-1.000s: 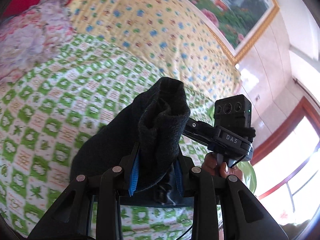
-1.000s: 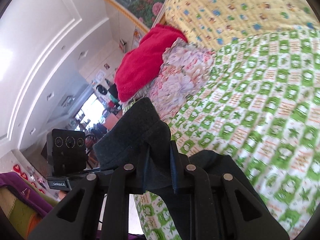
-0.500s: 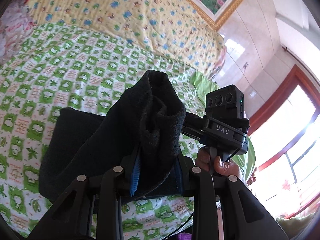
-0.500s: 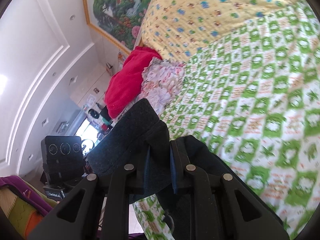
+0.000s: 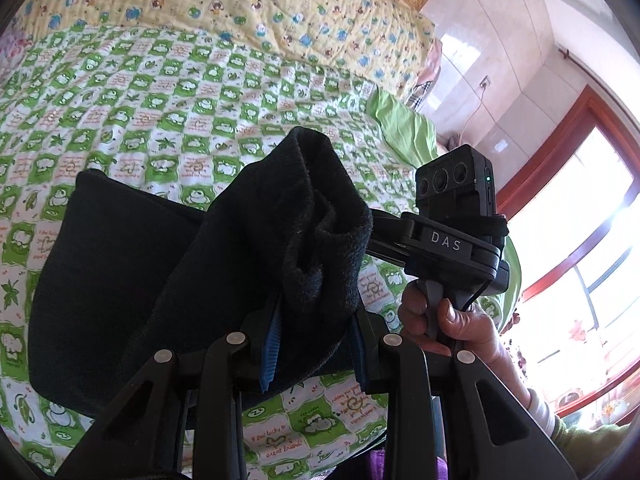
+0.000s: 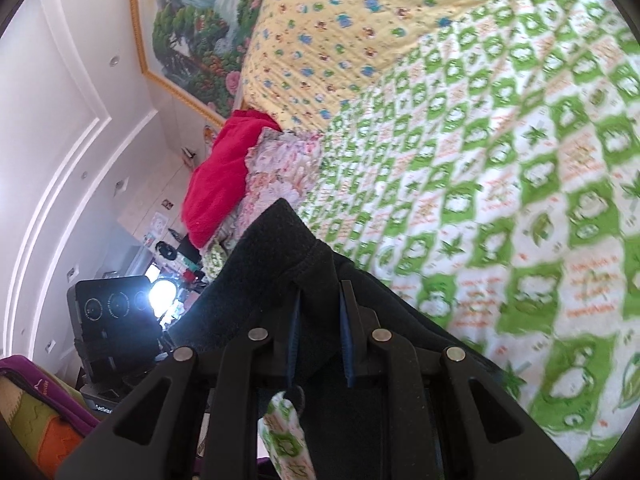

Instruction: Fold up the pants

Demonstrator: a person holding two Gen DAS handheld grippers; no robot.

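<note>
A green-and-white checked bedspread (image 5: 168, 92) fills the scene, a yellow printed quilt (image 5: 224, 4) heaped at its far side. The dark pants (image 5: 132, 264) lie partly on the bedspread, one end lifted. The left gripper (image 5: 312, 336) is clamped tight on a bunched fold of them. The right gripper (image 6: 320, 336) pinches the fabric too, fingers closed on it, red blanket (image 6: 224, 176) beyond.

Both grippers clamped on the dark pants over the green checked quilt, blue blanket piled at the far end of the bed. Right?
Nearly. The blanket piled at the far end is red, not blue, as the right wrist view shows. The left gripper and the right gripper are clamped on the dark pants, over the green checked quilt.
</note>
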